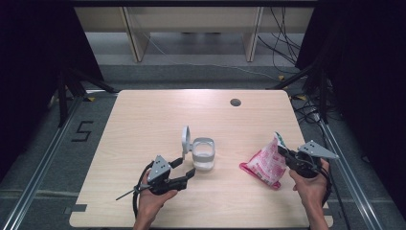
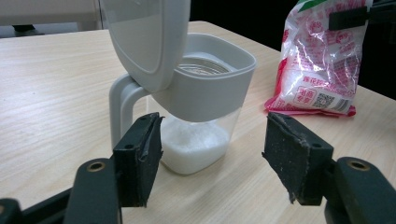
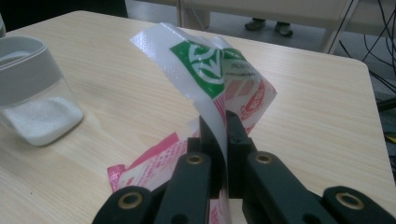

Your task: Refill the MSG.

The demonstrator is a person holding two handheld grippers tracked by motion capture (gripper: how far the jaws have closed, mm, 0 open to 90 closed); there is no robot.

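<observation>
Two tools are in use at the pale wooden table [image 1: 143,115]: the left tool [image 2: 212,158] is held with its jaws apart just in front of the clear square plastic container [image 2: 196,140] with a grey collar and raised flip lid, partly filled with white granules, while the right tool [image 3: 223,140] is clamped on the upper edge of the pink-and-white printed plastic bag [image 3: 219,79]. The container stands near the middle of the table and the bag rests on its lower end to the right, well apart from it. Spillage is judged the main risk, since the thin film could slip from the narrow pinch, and the container could be knocked or tipped if left unsteadied during pouring.
</observation>
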